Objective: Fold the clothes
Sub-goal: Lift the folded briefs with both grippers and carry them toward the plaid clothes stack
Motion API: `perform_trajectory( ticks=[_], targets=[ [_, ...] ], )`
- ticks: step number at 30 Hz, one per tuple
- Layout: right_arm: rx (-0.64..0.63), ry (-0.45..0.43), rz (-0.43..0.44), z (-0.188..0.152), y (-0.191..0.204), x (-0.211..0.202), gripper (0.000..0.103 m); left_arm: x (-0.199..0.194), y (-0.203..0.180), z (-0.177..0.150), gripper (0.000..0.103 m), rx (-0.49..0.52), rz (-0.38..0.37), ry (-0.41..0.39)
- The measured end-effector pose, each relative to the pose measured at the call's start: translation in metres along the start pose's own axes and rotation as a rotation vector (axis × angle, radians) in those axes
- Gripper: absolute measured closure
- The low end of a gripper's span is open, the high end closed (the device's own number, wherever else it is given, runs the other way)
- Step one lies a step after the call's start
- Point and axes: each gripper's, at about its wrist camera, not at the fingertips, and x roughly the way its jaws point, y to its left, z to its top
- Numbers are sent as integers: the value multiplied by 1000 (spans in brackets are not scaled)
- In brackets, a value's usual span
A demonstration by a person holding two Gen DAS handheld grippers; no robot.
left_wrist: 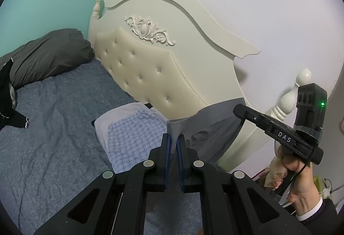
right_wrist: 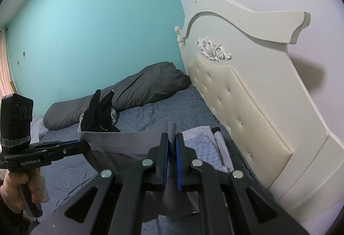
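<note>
A grey garment [left_wrist: 212,125] with a ribbed waistband hangs stretched between my two grippers above the bed. My left gripper [left_wrist: 174,138] is shut on one end of the waistband. My right gripper [right_wrist: 171,138] is shut on the other end; it shows in the left wrist view [left_wrist: 238,109] at the right. The garment spans to the left in the right wrist view [right_wrist: 124,140], where the left gripper [right_wrist: 86,145] holds its far corner. The garment's lower part hangs out of sight below the fingers.
A folded blue checked garment [left_wrist: 131,134] lies on the blue bed sheet [left_wrist: 53,127] by the cream tufted headboard [left_wrist: 150,67]. A black garment [right_wrist: 99,114] and a dark grey duvet [right_wrist: 133,93] lie by the teal wall.
</note>
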Motion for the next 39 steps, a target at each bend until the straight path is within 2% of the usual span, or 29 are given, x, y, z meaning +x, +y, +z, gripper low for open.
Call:
perform_trajectory(
  ticks=[11,23,39],
  targets=[
    [17,19,-7,1,-19,26,97,25,9,8,96,-12,20,8],
    [10,49,-4,12,-31,66,97,58,37,21,96,-50,54,20],
    [10,132,-39,27,-66,159,97,133,101,41,96,-140,74,84]
  ],
)
